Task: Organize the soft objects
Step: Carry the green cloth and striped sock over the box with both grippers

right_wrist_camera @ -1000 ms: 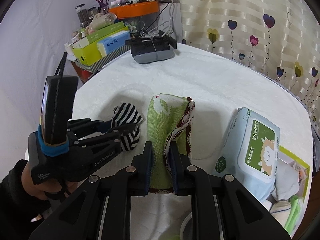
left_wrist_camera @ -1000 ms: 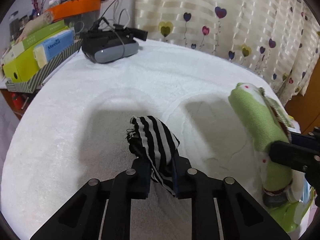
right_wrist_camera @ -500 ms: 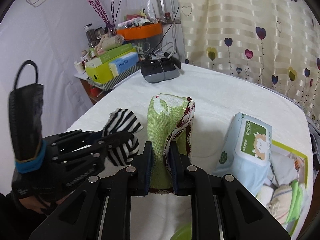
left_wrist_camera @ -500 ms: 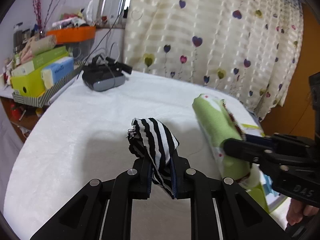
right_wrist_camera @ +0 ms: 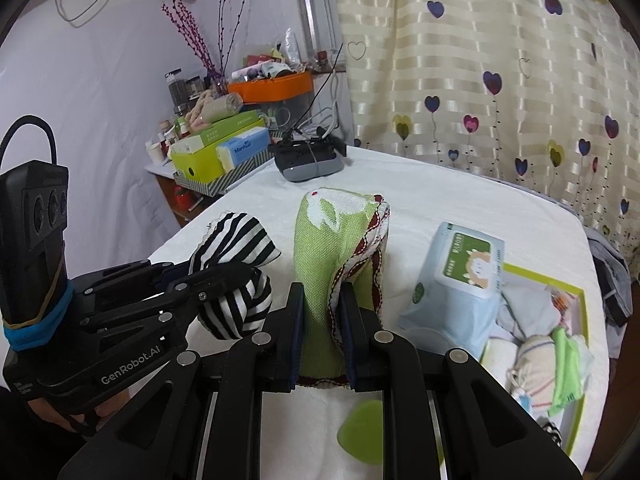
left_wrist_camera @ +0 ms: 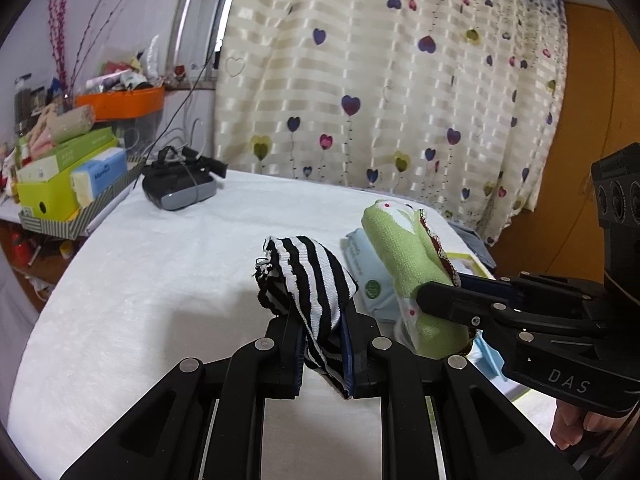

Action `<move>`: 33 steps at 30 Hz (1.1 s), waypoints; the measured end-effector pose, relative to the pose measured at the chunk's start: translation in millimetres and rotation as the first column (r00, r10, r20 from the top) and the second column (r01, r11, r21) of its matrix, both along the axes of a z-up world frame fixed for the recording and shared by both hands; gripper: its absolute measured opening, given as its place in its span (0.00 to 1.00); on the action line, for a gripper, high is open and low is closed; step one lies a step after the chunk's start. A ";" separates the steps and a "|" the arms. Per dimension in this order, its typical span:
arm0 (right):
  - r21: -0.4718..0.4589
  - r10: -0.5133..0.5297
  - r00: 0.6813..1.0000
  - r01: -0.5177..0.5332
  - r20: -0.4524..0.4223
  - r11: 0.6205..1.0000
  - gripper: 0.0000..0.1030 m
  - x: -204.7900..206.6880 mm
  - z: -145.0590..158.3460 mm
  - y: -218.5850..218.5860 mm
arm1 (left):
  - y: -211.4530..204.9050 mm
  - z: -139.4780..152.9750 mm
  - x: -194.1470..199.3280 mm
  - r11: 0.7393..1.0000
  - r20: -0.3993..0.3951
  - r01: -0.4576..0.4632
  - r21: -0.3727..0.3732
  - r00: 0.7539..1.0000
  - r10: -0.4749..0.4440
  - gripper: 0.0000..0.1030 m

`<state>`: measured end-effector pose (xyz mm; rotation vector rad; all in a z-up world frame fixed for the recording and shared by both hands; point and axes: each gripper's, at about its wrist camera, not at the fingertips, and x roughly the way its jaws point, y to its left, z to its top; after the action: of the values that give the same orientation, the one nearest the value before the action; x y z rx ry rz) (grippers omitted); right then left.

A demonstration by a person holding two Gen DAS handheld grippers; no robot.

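Both tongs have risen, left (left_wrist_camera: 322, 354) clenching the striped knit cloth (left_wrist_camera: 306, 284), right (right_wrist_camera: 322, 340) the green woven roll (right_wrist_camera: 324, 256).

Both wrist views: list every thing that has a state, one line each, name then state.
Left tongs: shut on the striped cloth.
Striped cloth: bunched, held above the table.
Right tongs: shut on the green cloth.
Green cloth: folded, upright, held up.
Wipes pack: lid closed, leaning on the tray.
Tray: holding rolled cloths.

striped cloth (left_wrist_camera: 306, 276): black and white stripes
green cloth (right_wrist_camera: 326, 256): light green, white patches, dark red trim
curtain (left_wrist_camera: 400, 92): cream bands, coloured hearts
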<state>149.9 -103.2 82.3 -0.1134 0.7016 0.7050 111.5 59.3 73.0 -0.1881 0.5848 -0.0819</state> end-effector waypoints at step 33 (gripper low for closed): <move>0.092 -0.209 0.977 0.205 0.040 0.975 0.17 -31.0 10.8 -131.0 | -109.0 17.3 -13.4 0.983 0.041 0.185 0.024 0.982 -0.185 0.14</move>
<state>119.0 -234.1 93.1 0.0225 0.6240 0.5302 98.0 -49.7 90.3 -0.1121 0.5591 -0.2598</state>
